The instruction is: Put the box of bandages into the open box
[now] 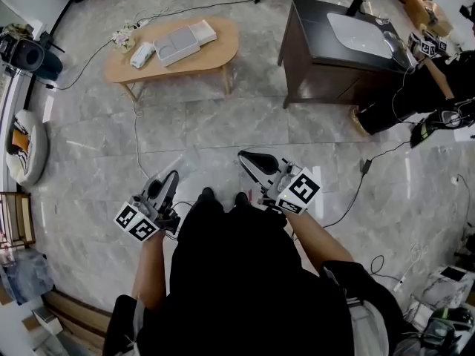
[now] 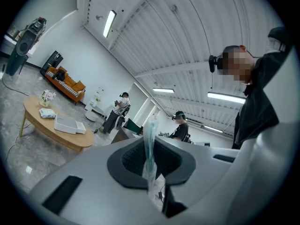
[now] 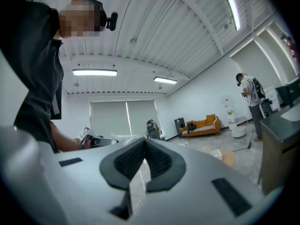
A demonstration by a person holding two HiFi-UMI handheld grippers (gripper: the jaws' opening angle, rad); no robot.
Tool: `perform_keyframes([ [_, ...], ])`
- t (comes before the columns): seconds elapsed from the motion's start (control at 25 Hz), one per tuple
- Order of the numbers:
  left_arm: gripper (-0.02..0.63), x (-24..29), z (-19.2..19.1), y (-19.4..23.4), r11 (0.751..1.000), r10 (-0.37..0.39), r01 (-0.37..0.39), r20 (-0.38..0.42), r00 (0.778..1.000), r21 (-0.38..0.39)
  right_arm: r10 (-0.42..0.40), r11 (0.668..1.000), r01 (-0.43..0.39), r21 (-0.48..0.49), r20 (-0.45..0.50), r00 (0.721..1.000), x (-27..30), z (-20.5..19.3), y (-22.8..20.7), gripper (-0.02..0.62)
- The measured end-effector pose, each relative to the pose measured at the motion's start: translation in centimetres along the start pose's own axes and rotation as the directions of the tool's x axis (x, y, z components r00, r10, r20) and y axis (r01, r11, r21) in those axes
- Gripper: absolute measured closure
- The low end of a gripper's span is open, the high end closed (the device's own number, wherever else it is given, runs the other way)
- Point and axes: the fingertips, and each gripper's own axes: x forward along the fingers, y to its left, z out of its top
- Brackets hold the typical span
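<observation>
Both grippers sit close in front of my operator's body, over the marble floor point(image 1: 223, 124) and well apart from the wooden surface point(image 1: 215, 56) at the far side. The left gripper point(image 1: 174, 176) points up and forward. In the left gripper view its jaws are pressed almost together on a thin translucent strip point(image 2: 150, 139), which stands up between the pads and pokes out past their tips; I cannot tell what that strip is. The right gripper point(image 1: 244, 156) has its jaws pressed together at the tips with nothing between them, and only floor shows through the narrow gap lower down.

The box of bandages point(image 1: 142, 54) lies on the left part of the surface, neither gripper near it. It lies between a small bunch of flowers point(image 1: 122, 37) and the open box point(image 1: 180, 43), just beside the latter. The open box lies flat near the middle of the surface. A dark cabinet with a sink point(image 1: 326, 54) stands to the right of the surface, and cables trail across the floor
</observation>
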Motion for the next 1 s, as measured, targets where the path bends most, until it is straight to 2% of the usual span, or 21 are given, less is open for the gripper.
perform_keyframes([
  [0.56, 0.569, 6.5, -0.5, 2.2, 0.997, -0.067, 0.067, -0.011, 0.998, -0.048, -0.084, 0.996, 0.084, 0.034, 0.001, 0.996, -0.7, 0.0, -5.7, 0.584],
  [0.8, 0.569, 10.8, 1.5, 4.7, 0.995, -0.084, 0.084, 0.014, 0.996, -0.06, -0.103, 0.994, 0.104, 0.029, -0.017, 0.995, -0.3, 1.0, -9.8, 0.583],
  [1.0, 0.569, 13.8, 4.7, 7.9, 0.995, -0.08, 0.082, 0.024, 0.996, -0.059, -0.112, 0.993, 0.113, 0.038, -0.007, 0.994, 2.6, 2.6, -14.3, 0.583],
])
